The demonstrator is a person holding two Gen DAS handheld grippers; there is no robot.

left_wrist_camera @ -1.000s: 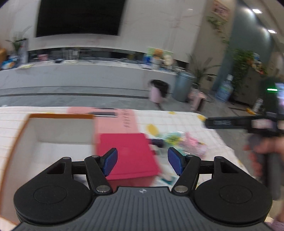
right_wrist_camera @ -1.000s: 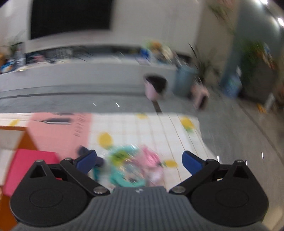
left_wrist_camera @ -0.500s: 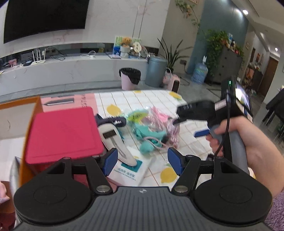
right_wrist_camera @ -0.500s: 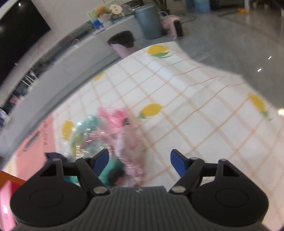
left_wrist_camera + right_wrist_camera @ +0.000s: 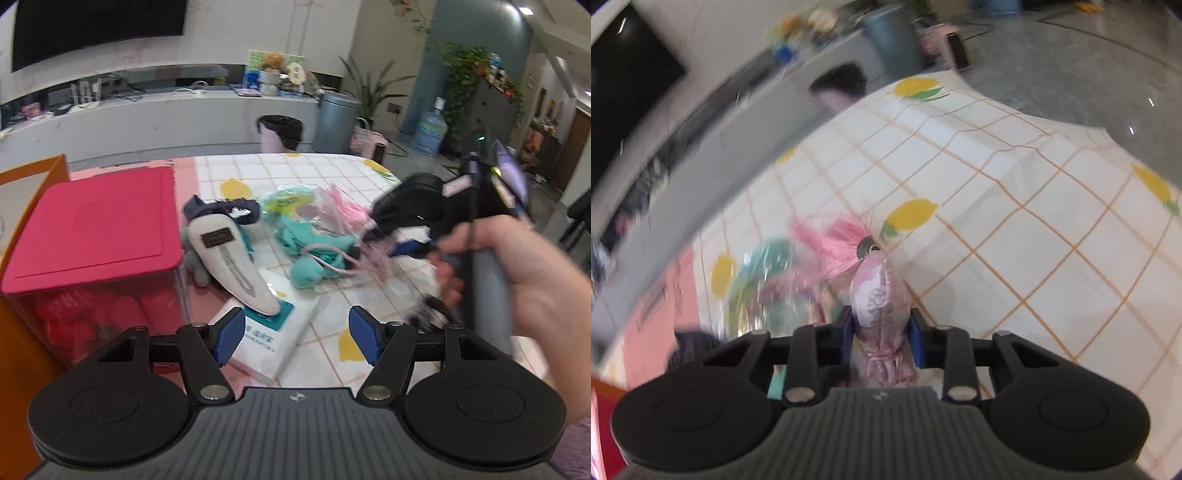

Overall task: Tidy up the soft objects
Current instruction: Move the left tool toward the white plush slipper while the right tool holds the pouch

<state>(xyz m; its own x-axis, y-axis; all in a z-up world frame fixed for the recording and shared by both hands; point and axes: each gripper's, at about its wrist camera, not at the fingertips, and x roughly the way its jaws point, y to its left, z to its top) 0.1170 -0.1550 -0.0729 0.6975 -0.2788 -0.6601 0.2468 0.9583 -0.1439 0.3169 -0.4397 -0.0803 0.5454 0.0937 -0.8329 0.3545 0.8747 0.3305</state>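
Holding red soft items: lidded clear box (image 5: 110, 295).

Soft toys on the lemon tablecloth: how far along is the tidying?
Done: nothing visibly sorted; the clear box with the red lid is closed. In hand: the right gripper has just closed on a pink satin pouch with a pink tassel. Left: the grey-white shark plush, teal plush in clear wrap and white tissue pack; the left gripper is open.
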